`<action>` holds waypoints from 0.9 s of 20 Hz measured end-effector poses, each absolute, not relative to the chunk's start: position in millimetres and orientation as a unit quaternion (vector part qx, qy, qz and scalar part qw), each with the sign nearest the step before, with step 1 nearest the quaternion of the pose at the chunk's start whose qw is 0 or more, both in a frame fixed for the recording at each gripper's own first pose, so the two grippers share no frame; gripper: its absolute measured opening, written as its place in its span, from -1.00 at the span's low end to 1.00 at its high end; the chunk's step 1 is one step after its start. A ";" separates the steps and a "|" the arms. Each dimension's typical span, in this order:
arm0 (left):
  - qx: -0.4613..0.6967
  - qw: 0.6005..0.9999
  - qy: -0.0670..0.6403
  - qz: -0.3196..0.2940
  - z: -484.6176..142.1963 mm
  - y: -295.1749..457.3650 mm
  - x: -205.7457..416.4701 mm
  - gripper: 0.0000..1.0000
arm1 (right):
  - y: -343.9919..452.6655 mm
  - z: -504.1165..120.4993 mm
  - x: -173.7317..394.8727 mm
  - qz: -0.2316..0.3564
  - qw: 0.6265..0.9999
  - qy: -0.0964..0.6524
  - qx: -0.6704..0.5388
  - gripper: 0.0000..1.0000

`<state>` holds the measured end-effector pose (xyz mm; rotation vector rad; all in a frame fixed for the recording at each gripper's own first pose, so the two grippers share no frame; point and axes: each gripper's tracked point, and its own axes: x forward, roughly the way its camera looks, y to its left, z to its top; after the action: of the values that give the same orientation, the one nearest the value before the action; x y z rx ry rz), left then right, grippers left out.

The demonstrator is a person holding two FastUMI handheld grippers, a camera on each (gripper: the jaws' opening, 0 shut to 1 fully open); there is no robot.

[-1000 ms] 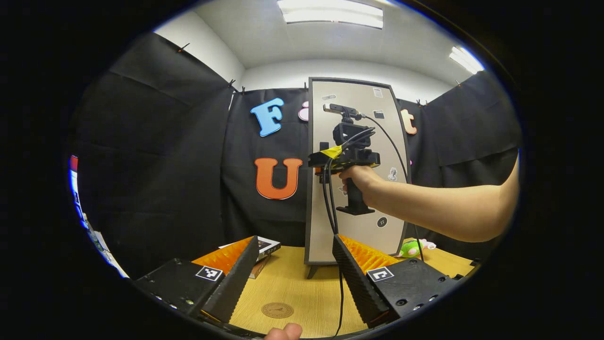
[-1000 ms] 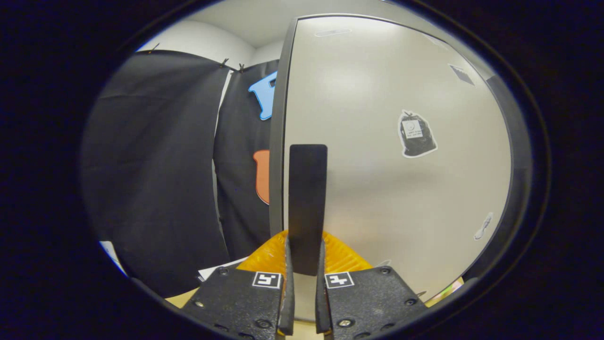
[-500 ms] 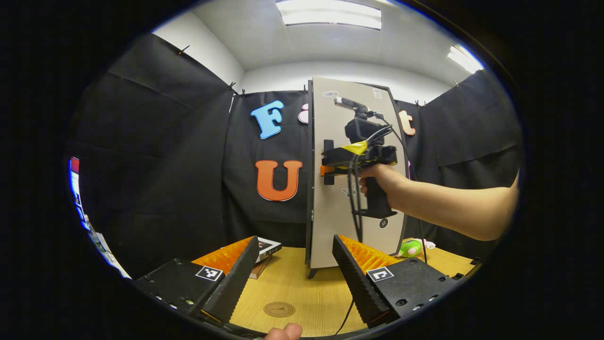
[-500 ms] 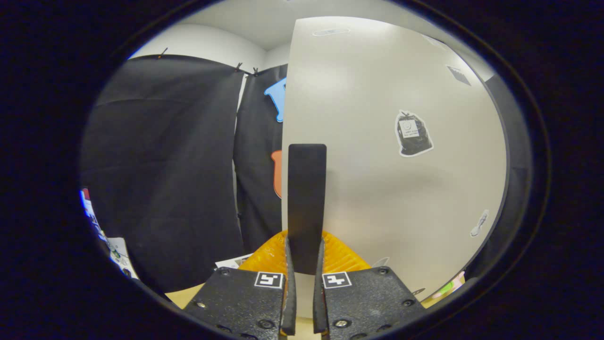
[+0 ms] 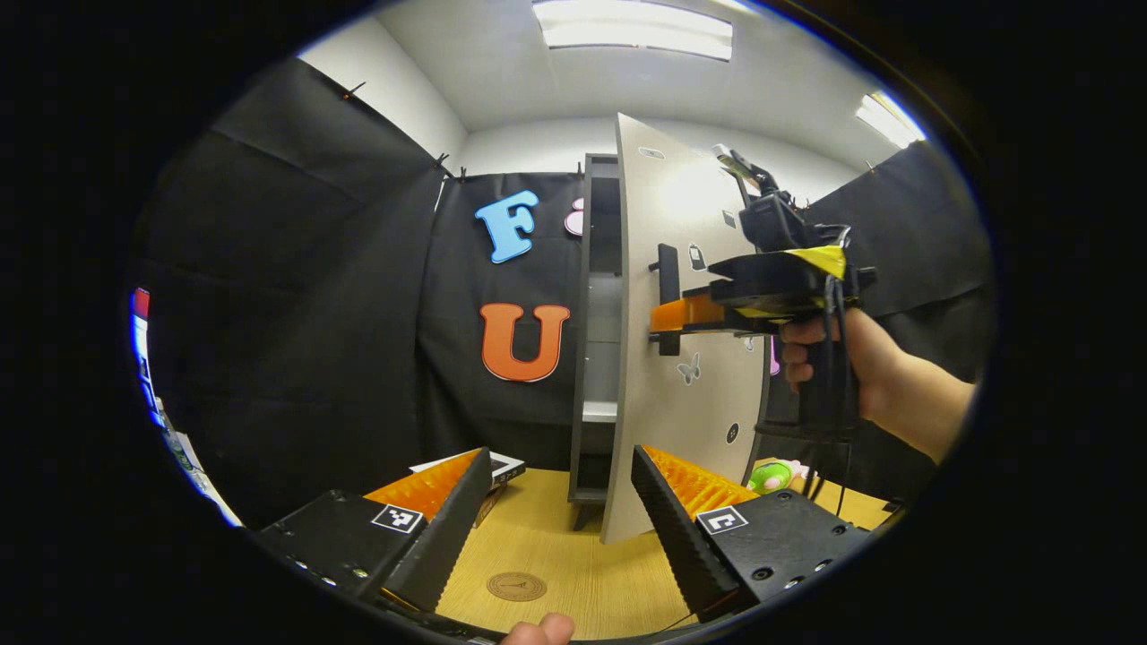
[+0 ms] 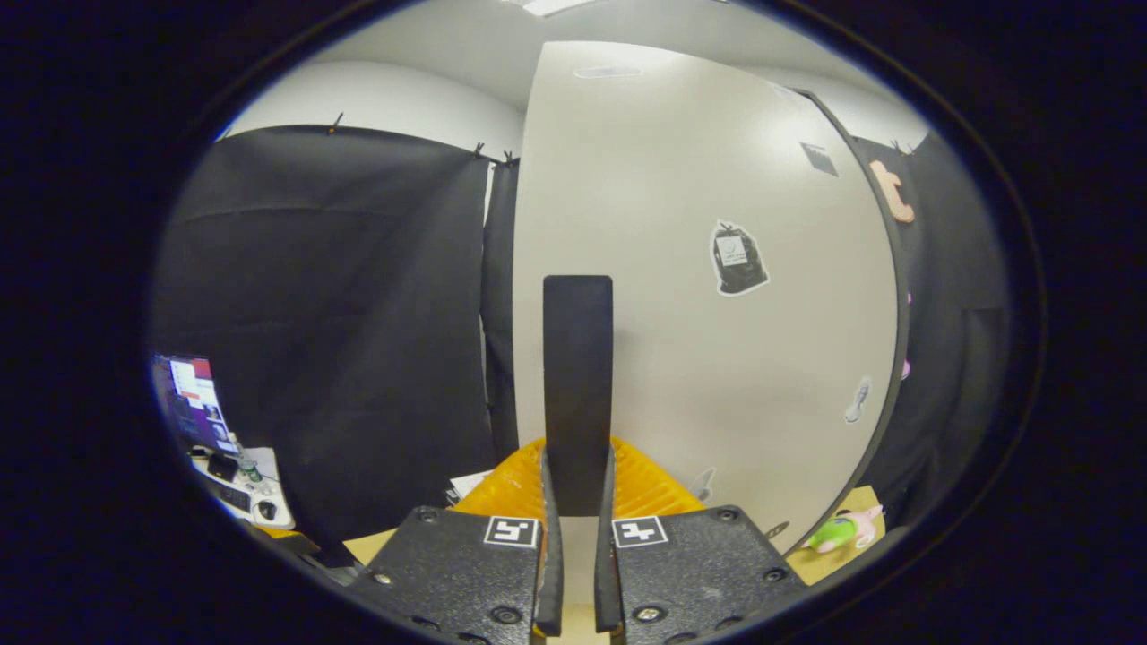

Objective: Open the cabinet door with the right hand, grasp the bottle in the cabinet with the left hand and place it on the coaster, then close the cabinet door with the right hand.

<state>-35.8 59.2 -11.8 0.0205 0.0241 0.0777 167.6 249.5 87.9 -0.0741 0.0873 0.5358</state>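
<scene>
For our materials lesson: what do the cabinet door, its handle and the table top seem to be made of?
Cabinet door: probably laminated board, smooth matt pale face with soft light glare.
Handle: dark, matt, flat bar; plastic or painted metal, cannot tell. The right claw is clamped on it.
Table: light wood-grain surface, possibly veneer.

The cabinet door (image 5: 668, 358) swung out from shut to partly open, and the shelves (image 5: 602, 358) inside came into sight. The right gripper (image 5: 668, 315), clamped on the door handle (image 6: 578, 385), moved out with it.
</scene>
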 end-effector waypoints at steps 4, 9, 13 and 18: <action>0.010 0.999 0.014 0.039 -15.2 53.8 -35.6 0.89 | 219.8 90.6 138.1 0.265 0.962 0.042 -0.041 -0.67; 0.005 0.999 0.018 0.026 -18.4 37.2 -32.9 0.90 | 176.9 94.5 104.6 0.254 0.966 0.037 -0.044 -0.67; 0.013 1.000 0.017 0.013 -21.3 21.5 -34.4 0.90 | 144.5 100.4 82.9 0.233 0.970 0.041 -0.047 -0.66; 0.006 1.000 0.020 -0.014 -24.6 -7.4 -34.2 0.90 | 95.1 104.6 67.0 0.175 0.982 0.016 -0.073 -0.69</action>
<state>-34.2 -7.4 -24.6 0.0128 0.0403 -0.0277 67.0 95.1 104.6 -0.1465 0.0332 0.3527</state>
